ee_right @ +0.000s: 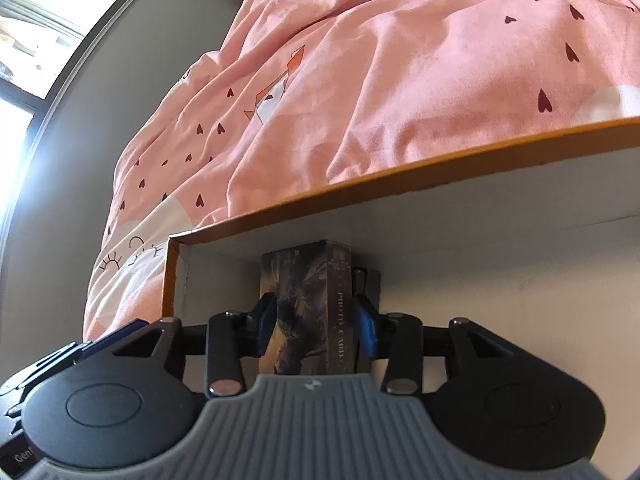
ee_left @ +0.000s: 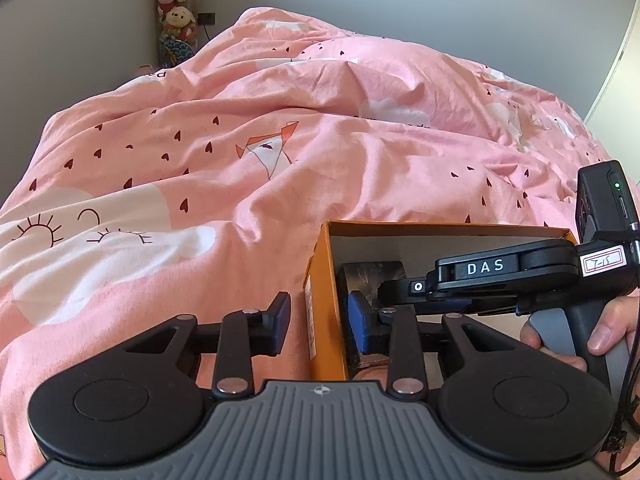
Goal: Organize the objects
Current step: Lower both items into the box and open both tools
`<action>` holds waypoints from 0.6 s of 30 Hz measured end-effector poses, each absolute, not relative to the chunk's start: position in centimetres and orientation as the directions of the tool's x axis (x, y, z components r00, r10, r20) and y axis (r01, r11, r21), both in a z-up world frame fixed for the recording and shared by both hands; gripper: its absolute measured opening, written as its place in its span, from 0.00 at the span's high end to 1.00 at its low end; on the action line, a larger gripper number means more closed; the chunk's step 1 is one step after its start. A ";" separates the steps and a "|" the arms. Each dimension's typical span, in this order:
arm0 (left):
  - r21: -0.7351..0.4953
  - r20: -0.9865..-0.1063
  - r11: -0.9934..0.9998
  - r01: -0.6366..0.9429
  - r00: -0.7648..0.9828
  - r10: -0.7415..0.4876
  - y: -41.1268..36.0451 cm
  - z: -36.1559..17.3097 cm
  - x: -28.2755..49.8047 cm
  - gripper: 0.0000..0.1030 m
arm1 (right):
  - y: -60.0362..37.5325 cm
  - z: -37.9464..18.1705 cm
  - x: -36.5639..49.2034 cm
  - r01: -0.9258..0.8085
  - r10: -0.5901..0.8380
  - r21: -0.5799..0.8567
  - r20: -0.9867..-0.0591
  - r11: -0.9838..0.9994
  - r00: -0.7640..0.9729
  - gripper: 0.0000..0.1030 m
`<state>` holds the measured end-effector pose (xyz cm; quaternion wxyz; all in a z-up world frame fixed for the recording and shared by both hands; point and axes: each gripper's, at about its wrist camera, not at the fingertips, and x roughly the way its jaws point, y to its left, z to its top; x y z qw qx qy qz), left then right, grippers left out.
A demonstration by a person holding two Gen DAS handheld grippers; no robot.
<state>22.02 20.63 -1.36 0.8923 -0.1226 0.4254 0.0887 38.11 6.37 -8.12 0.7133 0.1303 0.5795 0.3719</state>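
An orange cardboard box (ee_left: 440, 226) with a white inside lies on the pink bed. My left gripper (ee_left: 320, 322) straddles its left wall, one blue pad outside and one inside. A strip of bedding shows between the outer pad and the wall, so the jaws are open. In the right wrist view the box rim (ee_right: 400, 176) runs across, and a dark photo card box (ee_right: 308, 312) stands upright in the corner. My right gripper (ee_right: 316, 326) has a pad on each side of it without squeezing, so it is open. The left wrist view shows the card box (ee_left: 372, 276) behind the right gripper's black body (ee_left: 480, 268).
The rumpled pink duvet (ee_left: 240, 160) with heart prints covers the bed around the box. A column of plush toys (ee_left: 178, 8) stands at the far wall. A person's hand (ee_left: 600, 332) holds the right gripper's handle. A window (ee_right: 40, 40) is at the left.
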 end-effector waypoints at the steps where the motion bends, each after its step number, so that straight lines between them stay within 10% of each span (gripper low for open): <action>1: -0.145 -0.782 0.954 -0.263 0.621 0.052 20.7 -1.4 22.1 0.66 | 6.0 -8.0 38.2 -0.356 0.690 0.634 -0.723 0.687 0.044 0.56; 6: -0.146 -0.789 0.957 -0.251 0.612 0.041 20.4 -1.6 22.3 0.82 | 5.7 -8.0 37.8 -0.340 0.664 0.614 -0.747 0.712 0.044 0.76; 18: -0.174 -0.796 0.953 -0.248 0.605 0.012 20.6 -1.7 22.2 0.89 | 7.0 -8.5 37.3 -0.334 0.688 0.646 -0.726 0.686 0.007 0.77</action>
